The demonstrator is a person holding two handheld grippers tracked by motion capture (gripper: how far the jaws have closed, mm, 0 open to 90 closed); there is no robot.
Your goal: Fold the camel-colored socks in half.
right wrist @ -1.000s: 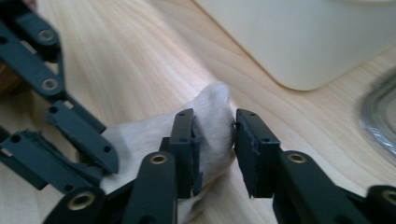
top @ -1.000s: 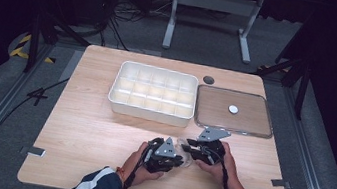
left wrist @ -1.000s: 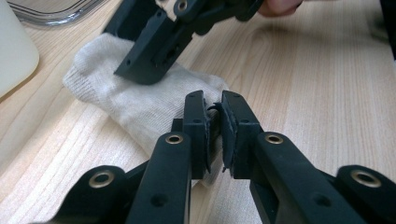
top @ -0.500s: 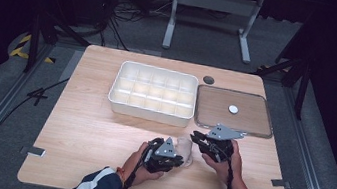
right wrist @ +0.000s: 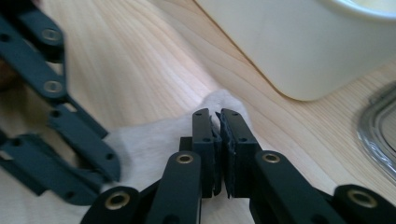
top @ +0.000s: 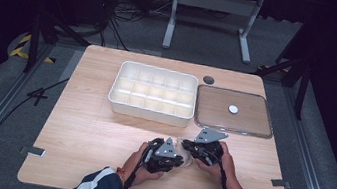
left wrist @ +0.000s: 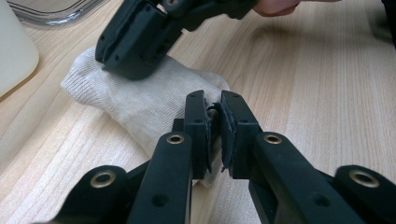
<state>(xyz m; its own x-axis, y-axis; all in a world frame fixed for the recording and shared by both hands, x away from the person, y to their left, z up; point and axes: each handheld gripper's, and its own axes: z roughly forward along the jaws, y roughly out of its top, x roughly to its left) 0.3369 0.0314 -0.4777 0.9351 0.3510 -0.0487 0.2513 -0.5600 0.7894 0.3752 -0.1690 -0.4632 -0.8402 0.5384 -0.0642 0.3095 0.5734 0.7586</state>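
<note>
Now | left gripper (left wrist: 215, 122) jaws pinched on cream sock (left wrist: 140, 100) edge | right gripper (right wrist: 217, 135) jaws nipping its other end

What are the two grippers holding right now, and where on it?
Both hold the beige sock on the table. The left gripper pinches one edge of it; the right gripper pinches the fabric at the opposite end.
</note>
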